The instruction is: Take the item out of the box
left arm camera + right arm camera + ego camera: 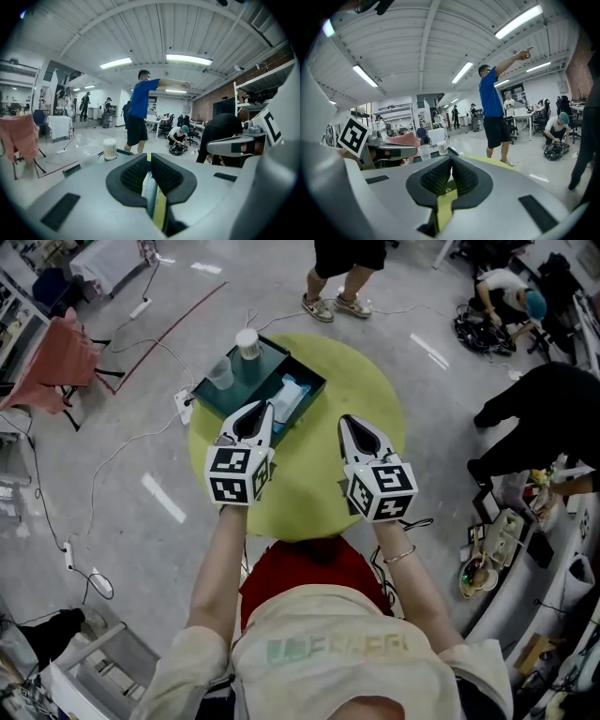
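as left gripper (265, 409), right gripper (345, 420) hover, seemingly level

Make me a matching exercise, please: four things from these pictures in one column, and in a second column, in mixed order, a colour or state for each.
Things:
1. table
2. box
3. cup
4. left gripper

Colour or state:
A. shut, with nothing in it
B. yellow-green
C. clear, standing inside the box
D. dark blue-green

Right pairs: 1-B, 2-D, 3-C, 4-A.
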The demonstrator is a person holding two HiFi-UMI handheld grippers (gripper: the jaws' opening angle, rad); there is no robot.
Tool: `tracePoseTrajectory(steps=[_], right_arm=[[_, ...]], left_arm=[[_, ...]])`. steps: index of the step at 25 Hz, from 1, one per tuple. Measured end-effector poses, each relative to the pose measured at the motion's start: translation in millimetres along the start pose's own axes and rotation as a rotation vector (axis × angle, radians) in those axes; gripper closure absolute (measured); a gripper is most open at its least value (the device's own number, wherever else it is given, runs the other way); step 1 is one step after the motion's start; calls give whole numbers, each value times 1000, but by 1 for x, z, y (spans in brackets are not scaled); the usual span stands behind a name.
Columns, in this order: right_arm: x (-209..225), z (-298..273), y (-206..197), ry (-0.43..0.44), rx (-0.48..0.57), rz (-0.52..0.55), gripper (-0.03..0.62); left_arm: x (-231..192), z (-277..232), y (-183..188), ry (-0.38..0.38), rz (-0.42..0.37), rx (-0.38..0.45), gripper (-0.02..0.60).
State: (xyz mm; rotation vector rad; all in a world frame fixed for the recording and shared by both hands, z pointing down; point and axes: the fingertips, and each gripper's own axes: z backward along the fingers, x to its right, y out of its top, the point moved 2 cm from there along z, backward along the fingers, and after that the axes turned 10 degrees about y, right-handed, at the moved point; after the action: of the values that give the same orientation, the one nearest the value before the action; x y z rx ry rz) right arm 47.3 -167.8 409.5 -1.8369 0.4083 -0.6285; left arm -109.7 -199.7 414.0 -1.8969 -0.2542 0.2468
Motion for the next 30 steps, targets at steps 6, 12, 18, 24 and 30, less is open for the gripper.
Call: tracePoseTrajectory(steps=[6, 12, 18, 24, 30], right_arm=[[24, -18, 1, 22, -24, -1, 557], [42, -35, -10, 33, -56, -25, 557], [56, -48, -20, 42, -91, -48, 557], [68, -62, -30, 56, -122, -62, 557], [70, -78, -38, 74, -164, -56, 557]], left_arm=[[0, -29, -6, 11, 12, -49, 552], [-3, -54, -18, 13, 21, -107, 512], [-1, -77, -29, 5, 24, -168, 471], [1, -98, -42, 3, 8, -231, 436], [-4, -111, -58, 9, -29, -304, 417]])
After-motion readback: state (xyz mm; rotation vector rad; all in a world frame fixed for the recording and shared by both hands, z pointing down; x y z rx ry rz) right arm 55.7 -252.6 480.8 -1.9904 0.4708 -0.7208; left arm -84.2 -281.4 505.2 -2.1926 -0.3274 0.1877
